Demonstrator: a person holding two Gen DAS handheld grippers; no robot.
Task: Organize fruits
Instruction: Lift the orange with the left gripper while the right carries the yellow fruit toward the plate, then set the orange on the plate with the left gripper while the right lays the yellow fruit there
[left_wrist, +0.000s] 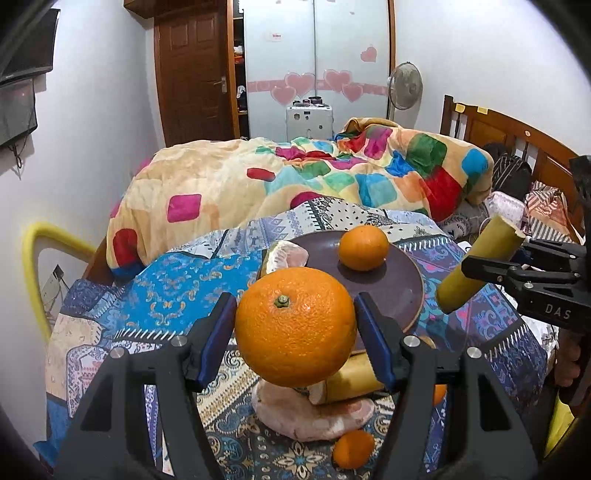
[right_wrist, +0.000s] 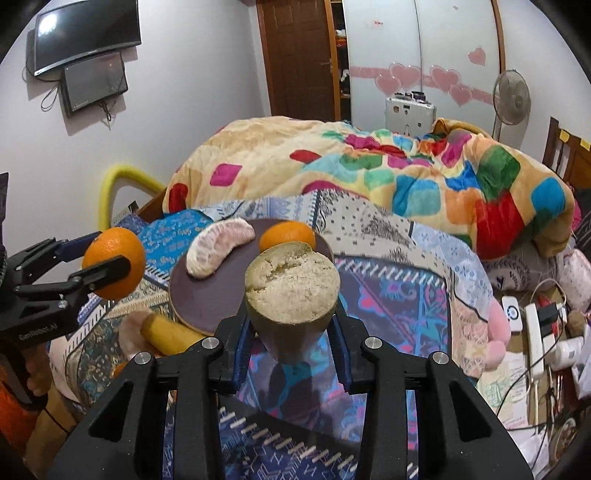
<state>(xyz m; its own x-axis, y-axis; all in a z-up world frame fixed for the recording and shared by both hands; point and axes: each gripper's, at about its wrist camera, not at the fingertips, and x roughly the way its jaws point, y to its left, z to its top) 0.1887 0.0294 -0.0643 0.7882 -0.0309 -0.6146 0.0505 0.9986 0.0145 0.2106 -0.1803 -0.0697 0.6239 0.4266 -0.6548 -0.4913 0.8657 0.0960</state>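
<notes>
Left gripper (left_wrist: 295, 325) tilted downward, blue pads clamped on both sides of its load. Right gripper (right_wrist: 291, 325) likewise angled down, jaws narrower, gripping.

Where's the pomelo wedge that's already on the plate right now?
The pomelo wedge lies on the left part of the dark plate in the right wrist view, beside the small orange at the plate's far edge.

Left gripper (left_wrist: 295, 325), right gripper (right_wrist: 291, 317) showing black frames, blue finger pads (left_wrist: 218, 332), silver screws at lower frame.
</notes>
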